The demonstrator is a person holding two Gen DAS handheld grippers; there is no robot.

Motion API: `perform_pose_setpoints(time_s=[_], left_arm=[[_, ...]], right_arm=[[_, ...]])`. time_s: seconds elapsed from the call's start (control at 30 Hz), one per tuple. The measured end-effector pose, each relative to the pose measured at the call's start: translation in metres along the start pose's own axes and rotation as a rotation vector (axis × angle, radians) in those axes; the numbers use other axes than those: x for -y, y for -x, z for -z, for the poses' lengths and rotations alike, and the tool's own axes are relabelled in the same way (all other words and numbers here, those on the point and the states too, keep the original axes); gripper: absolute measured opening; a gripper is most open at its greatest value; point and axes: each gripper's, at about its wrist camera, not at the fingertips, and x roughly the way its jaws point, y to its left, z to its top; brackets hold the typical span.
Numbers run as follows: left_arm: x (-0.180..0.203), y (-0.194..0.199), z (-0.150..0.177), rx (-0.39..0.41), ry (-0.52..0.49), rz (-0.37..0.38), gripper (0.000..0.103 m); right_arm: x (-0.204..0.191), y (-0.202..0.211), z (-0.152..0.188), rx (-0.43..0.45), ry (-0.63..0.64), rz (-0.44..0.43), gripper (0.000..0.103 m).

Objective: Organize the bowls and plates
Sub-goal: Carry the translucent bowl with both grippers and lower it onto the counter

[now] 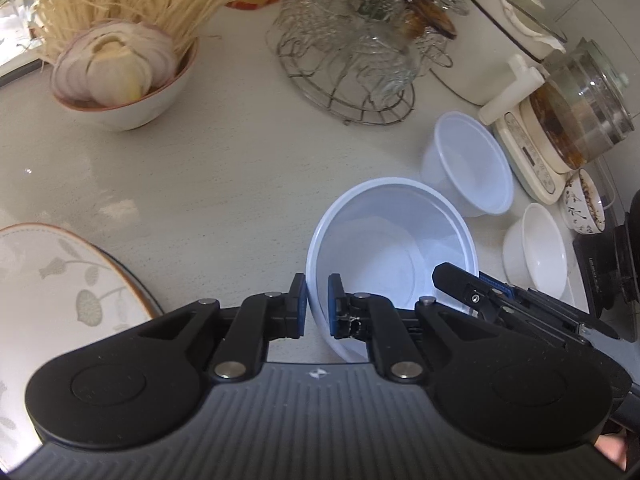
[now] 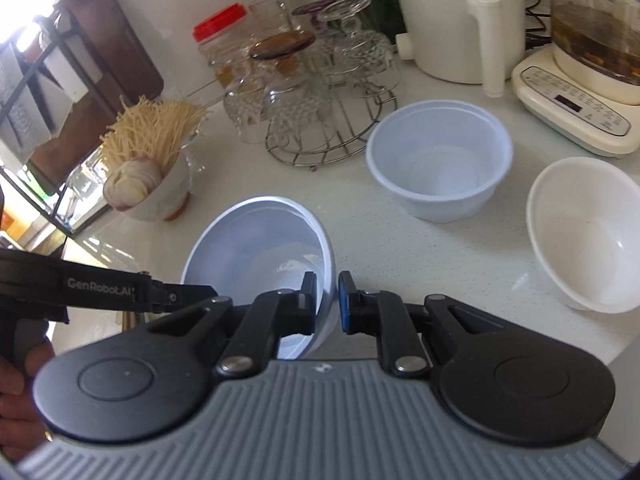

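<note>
A translucent white plastic bowl hangs tilted above the counter, held by both grippers on opposite sides of its rim. My left gripper is shut on the rim, one pad inside and one outside; in the right wrist view it reaches in from the left. My right gripper is shut on the opposite rim and shows at the bowl's right side. A second plastic bowl stands upright on the counter beyond. A white ceramic bowl stands to its right.
A leaf-patterned plate lies at the near left. A bowl of onion and noodles, a wire rack of upturned glasses, a glass kettle on its base and a small patterned dish line the back. A hand grips the left tool.
</note>
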Motion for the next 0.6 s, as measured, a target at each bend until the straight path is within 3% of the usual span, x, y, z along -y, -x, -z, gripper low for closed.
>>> perform_pose_setpoints(time_s=[0.53,0.6], left_arm=[[-0.007,-0.011,0.002,-0.02,0.018,-0.013,0.012],[-0.008,-0.008,0.0,-0.005,0.033,-0.023,0.02]], right_arm=[[-0.002,-0.023,0.003,-0.065,0.014,0.007,0.016],[-0.001,-0.022,0.002,-0.07,0.009,-0.005,0.017]])
